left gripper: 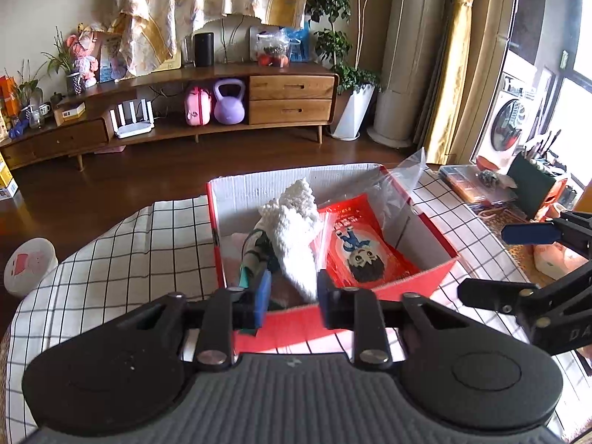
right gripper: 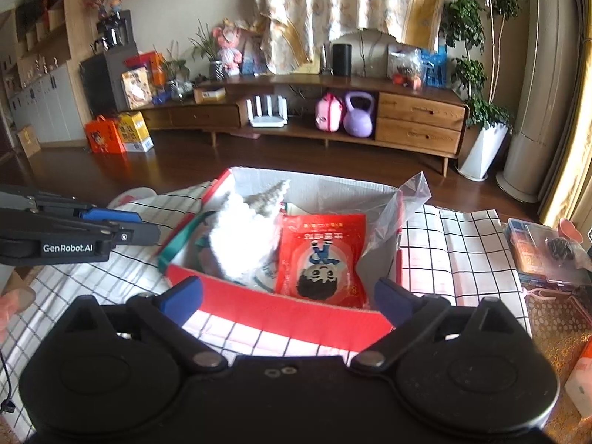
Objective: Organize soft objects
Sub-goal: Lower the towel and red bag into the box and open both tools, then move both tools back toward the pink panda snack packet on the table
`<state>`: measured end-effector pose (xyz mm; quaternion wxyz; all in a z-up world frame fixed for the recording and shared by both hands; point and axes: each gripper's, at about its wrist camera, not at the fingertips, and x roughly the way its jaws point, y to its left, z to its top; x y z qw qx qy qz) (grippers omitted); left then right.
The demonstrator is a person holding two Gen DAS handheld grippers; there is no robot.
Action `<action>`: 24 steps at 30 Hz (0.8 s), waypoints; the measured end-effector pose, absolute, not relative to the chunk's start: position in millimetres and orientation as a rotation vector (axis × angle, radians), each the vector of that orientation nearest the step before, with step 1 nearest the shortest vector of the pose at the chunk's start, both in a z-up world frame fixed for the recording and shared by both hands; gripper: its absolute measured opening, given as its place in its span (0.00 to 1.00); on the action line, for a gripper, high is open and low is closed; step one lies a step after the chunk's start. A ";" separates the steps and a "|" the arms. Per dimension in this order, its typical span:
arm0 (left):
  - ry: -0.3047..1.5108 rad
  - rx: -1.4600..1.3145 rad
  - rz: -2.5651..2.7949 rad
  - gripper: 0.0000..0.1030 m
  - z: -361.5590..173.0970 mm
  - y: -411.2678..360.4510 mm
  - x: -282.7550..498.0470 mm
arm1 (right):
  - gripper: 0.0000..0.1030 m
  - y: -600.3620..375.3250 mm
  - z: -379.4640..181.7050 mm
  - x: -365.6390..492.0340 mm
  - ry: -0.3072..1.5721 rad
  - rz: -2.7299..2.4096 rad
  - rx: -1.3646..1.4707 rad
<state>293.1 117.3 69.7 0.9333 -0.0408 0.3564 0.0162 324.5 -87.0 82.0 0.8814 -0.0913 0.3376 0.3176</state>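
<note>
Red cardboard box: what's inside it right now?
Inside the red box: a white fluffy cloth, a red cartoon packet in clear plastic, and a green-striped item. Anything beneath them is covered.

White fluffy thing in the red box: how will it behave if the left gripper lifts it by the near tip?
The white fluffy cloth looks knitted or plush, so it will probably droop and stretch rather than hold shape. It seems light for its bulk. It lies against the red packet in a clear bag, so it may drag that slippery film. The left gripper brackets its tip.

One red box; inside: one white fluffy cloth, one red cartoon packet, one clear plastic bag. Two grippers.
</note>
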 end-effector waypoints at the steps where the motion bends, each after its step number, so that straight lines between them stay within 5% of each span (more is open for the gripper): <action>1: 0.726 -0.087 0.030 0.47 70.4 117.7 287.0 | 0.97 -90.1 83.8 317.5 0.691 0.672 -0.182; 2: 0.719 -0.089 0.030 0.64 70.6 118.6 280.0 | 0.99 -92.8 85.8 311.0 0.679 0.683 -0.177; 4: 0.700 -0.090 0.027 0.74 71.9 120.5 265.7 | 1.00 -98.0 88.9 296.8 0.650 0.702 -0.169; 24: 0.606 -0.189 0.042 0.99 59.2 148.7 136.5 | 1.00 -103.9 72.1 179.1 0.593 0.828 -0.173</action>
